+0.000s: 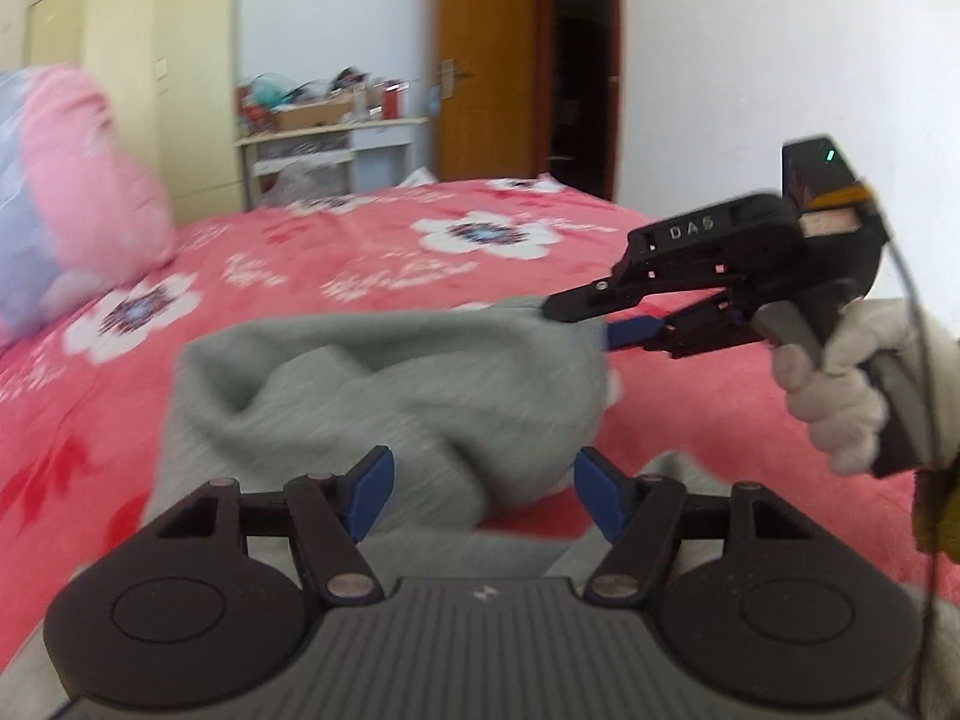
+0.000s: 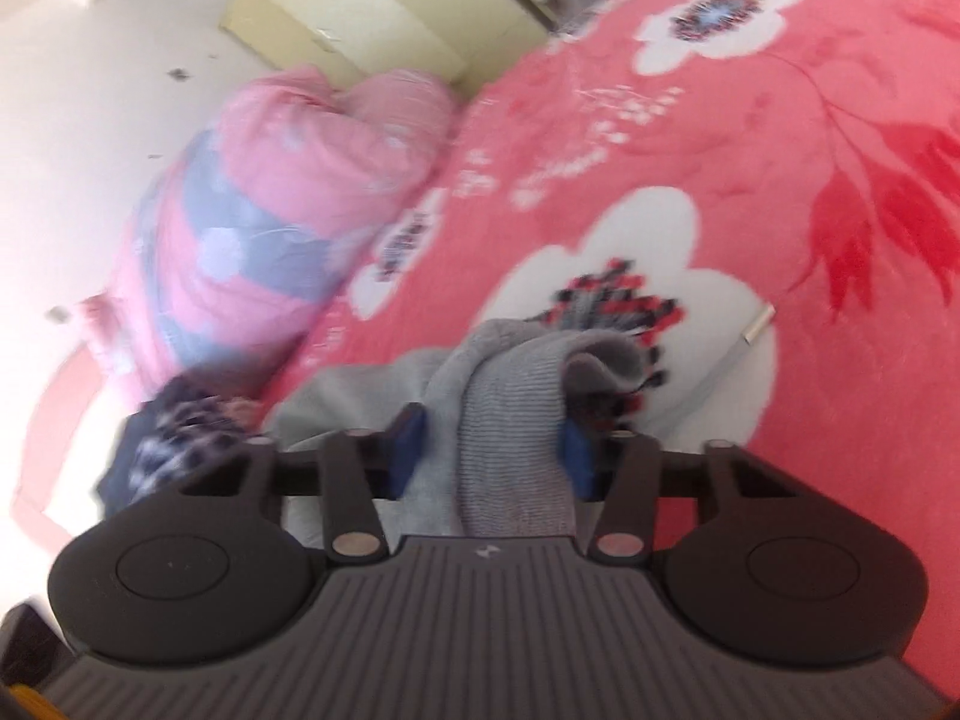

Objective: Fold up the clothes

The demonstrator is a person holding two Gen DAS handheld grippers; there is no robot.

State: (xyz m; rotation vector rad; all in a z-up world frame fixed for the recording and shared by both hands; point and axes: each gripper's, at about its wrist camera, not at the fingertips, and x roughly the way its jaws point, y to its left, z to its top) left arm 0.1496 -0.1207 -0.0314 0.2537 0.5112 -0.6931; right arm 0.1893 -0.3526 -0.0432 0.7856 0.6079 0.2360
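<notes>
Right tongs (image 1: 585, 315), gripped by a gloved hand (image 1: 840, 384), clamped on the grey garment (image 1: 396, 372), lifting it off the bed (image 1: 360, 252). Left tongs (image 1: 480, 495) spread apart, holding nothing.

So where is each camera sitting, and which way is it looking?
Left wrist view: sits on the left gripper, looking across the bed toward the door; the right gripper and a gloved hand show.
Right wrist view: sits on the right gripper, tilted down at the bed and the pink bedding bundle; only its own jaws show.
Both share the grey garment, the bed and the bundle.
</notes>
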